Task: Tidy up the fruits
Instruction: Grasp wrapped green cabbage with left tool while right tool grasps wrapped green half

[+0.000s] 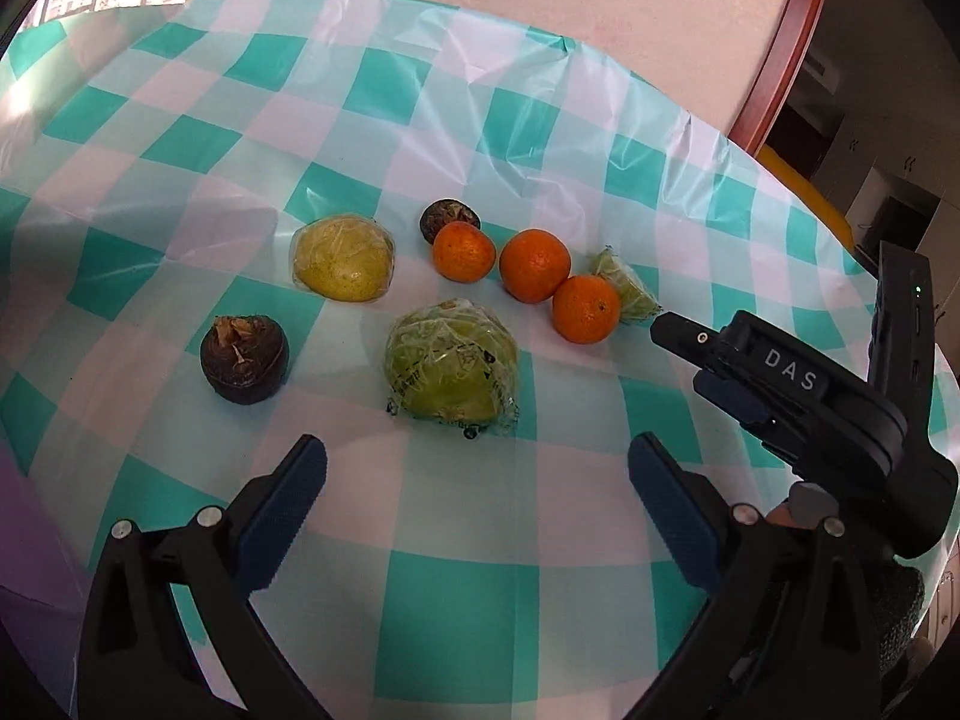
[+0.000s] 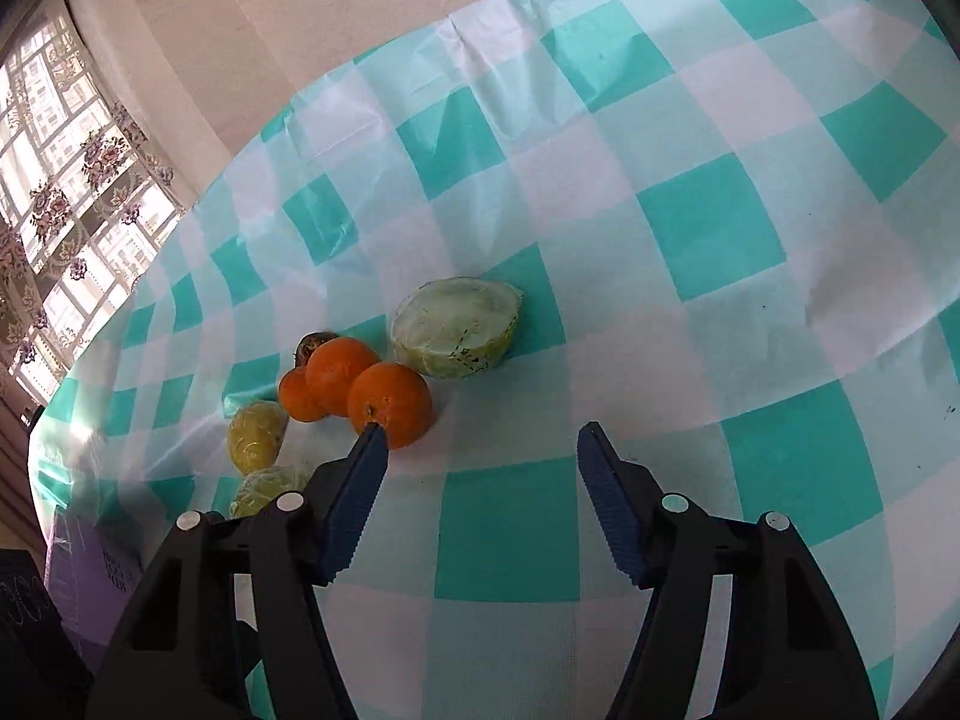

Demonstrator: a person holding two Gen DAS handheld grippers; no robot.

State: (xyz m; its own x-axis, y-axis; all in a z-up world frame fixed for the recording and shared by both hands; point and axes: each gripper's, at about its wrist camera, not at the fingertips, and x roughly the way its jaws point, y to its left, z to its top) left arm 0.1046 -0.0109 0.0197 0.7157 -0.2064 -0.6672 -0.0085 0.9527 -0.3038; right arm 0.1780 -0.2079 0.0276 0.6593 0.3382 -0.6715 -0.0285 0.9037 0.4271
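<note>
On top of the teal-and-white checked tablecloth point(image 1: 456, 618) all the fruit sits loose in one cluster, no bowl or tray anywhere in view, so "organize" probably means grouping by kind right on the cloth.

Three oranges point(image 1: 534, 273) already sit in a rough diagonal row, touching or nearly so, which looks like a finished group, tbh. A small dark fruit point(image 1: 449, 217) is tucked right behind the far one. A second dark fruit with a dried papery top point(image 1: 244, 358) sits off by itself to the near left, well apart from its twin, so that pair still looks unsorted.

The wrapped stuff is scattered too: a yellow pear-ish fruit in plastic film point(image 1: 343, 258), a bigger green wrapped fruit point(image 1: 453, 363) nearest the left gripper point(image 1: 477, 507), and a green wrapped wedge point(image 1: 624, 285) just behind the nearest orange.

Left gripper has its jaws spread wide with nothing between them, aimed down at the big green one, probably lining up a grab.

Right gripper point(image 2: 480, 480) is partly open and also empty. In its own view the left fingertip point(image 2: 373, 438) overlaps the nearest orange, but whether it touches is hard to call. From the left camera it hovers just beside the wedge.

Film wrap looks slippery, so a squeeze there might slide.
</note>
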